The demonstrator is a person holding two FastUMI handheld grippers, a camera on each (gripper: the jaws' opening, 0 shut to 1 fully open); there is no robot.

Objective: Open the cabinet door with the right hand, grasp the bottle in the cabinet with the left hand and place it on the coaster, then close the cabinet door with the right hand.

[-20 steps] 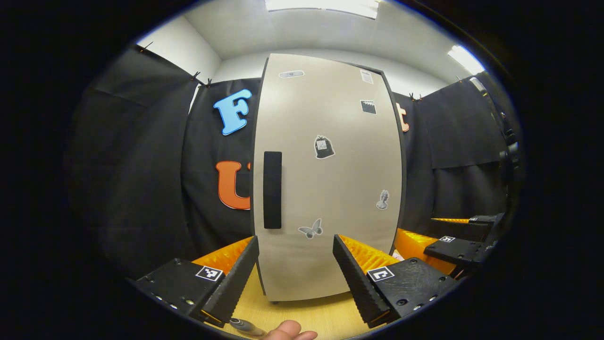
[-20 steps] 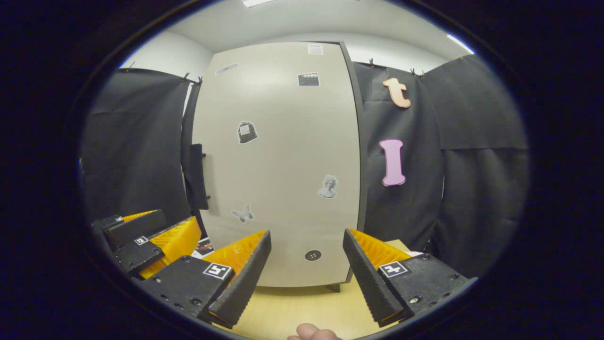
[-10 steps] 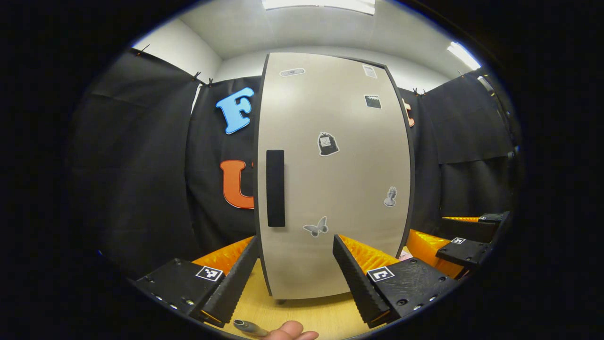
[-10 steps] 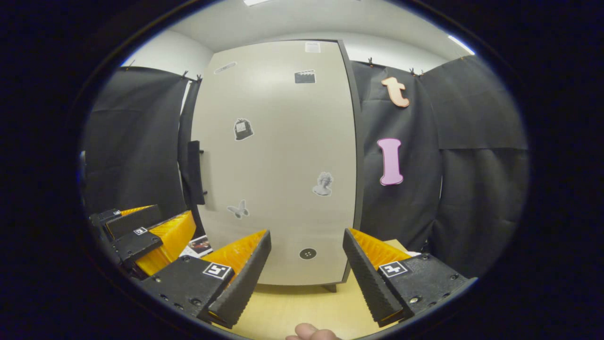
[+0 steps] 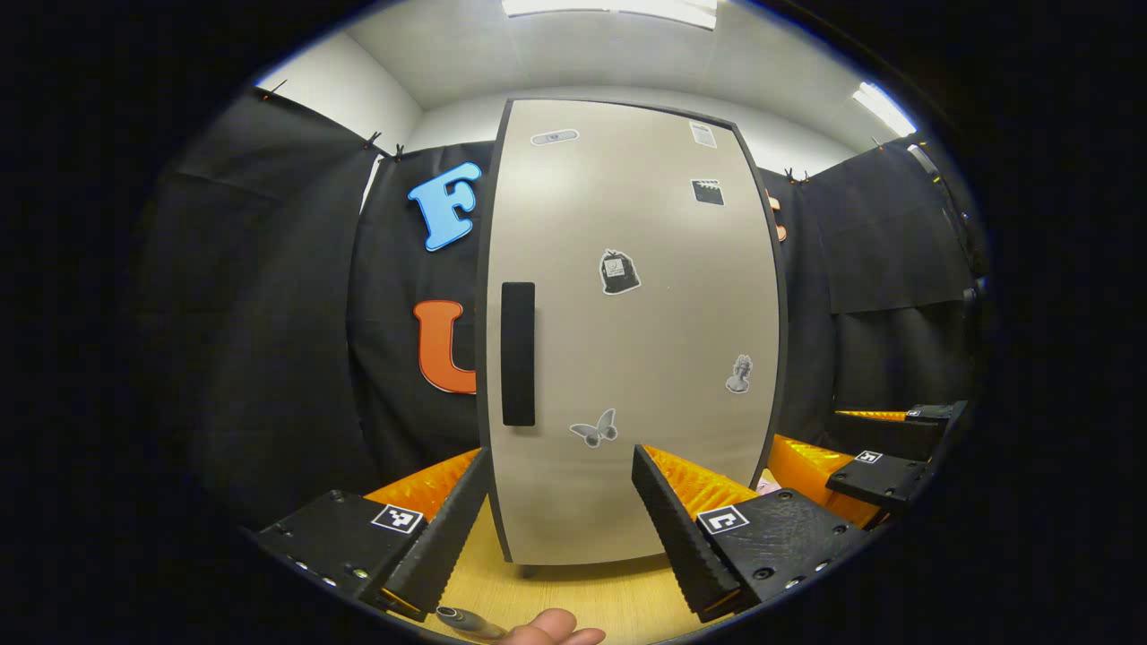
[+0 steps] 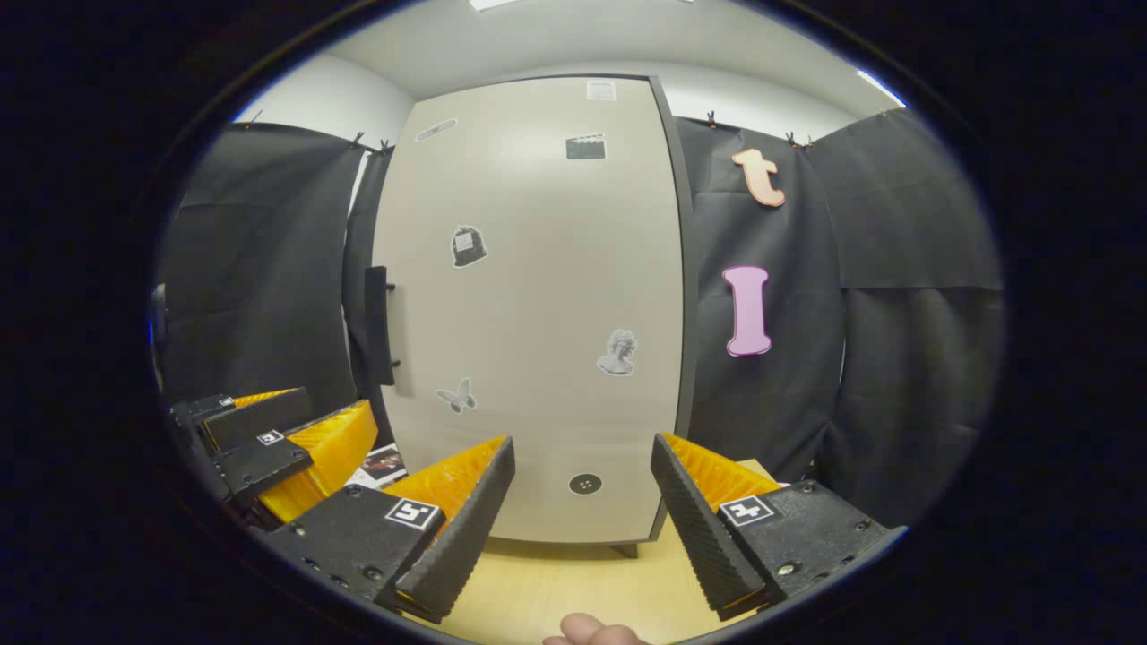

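Ahead of both spread, empty grippers [image 5: 562, 511] [image 6: 582, 511] stands the closed cabinet door [image 5: 627, 340] [image 6: 538, 313].

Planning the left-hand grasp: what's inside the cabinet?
Can't tell. The cabinet door is shut, its handle untouched, so it covers the whole interior.
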